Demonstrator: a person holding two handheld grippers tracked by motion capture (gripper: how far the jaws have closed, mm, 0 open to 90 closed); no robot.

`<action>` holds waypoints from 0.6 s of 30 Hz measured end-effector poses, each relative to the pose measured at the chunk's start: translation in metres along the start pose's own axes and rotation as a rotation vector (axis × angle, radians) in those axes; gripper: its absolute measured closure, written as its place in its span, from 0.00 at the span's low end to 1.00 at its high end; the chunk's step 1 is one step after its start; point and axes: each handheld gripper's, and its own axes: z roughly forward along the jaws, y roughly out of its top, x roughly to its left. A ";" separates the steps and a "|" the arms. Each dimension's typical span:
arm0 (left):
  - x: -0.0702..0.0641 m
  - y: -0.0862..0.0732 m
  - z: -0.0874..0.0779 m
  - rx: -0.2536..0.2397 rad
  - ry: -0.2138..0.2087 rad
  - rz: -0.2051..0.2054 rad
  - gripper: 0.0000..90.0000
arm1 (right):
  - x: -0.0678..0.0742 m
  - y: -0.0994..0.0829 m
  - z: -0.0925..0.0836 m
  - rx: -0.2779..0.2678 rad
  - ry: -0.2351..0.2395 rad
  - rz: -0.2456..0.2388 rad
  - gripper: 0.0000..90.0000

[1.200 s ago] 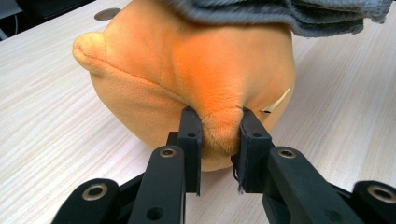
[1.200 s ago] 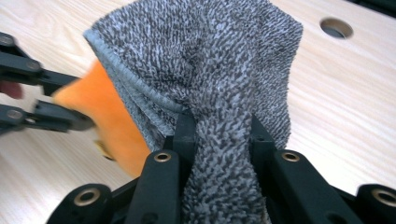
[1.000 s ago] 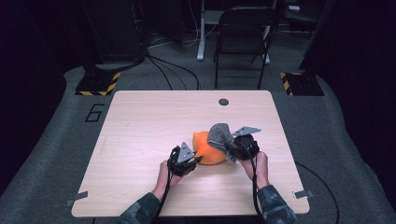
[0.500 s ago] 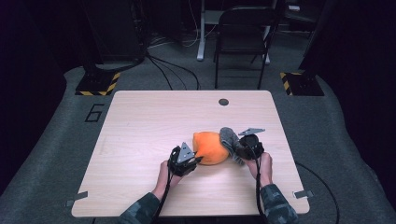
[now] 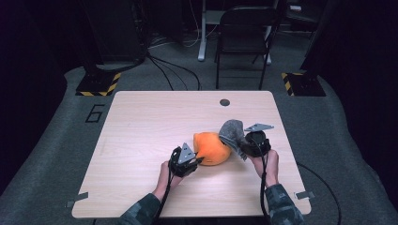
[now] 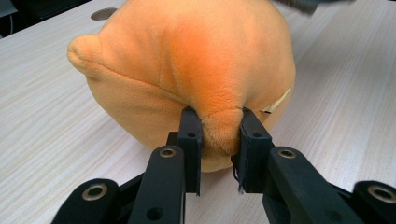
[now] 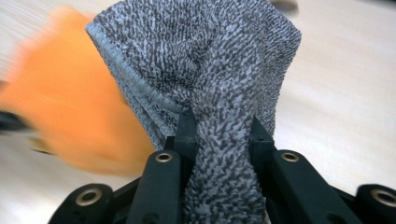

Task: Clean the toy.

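High view: on the pale wooden desk (image 5: 141, 122), an orange plush toy (image 5: 212, 147) sits near the front middle, with the left gripper (image 5: 193, 161) at its near-left side and the right gripper (image 5: 243, 146) just to its right holding up a grey cloth (image 5: 231, 131). Left gripper view shows the fingers (image 6: 190, 135) clamped on a pinched fold of the orange plush. Right gripper view shows the fingers (image 7: 186, 128) clamped on a bunched part of the grey cloth, the plush blurred beside it.

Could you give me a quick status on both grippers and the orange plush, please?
Left gripper shut on orange plush. Right gripper shut on grey cloth, beside plush. Nothing in the way.
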 end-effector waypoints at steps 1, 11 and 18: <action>0.000 0.000 0.000 0.000 0.000 0.001 0.83 | 0.006 0.004 -0.006 -0.018 0.012 -0.010 0.81; 0.000 0.000 0.000 0.002 0.004 0.008 0.83 | 0.083 0.022 0.002 -0.018 0.100 -0.207 0.81; 0.000 0.000 0.000 0.006 0.005 0.002 0.83 | 0.092 0.016 0.019 0.009 0.096 -0.230 0.81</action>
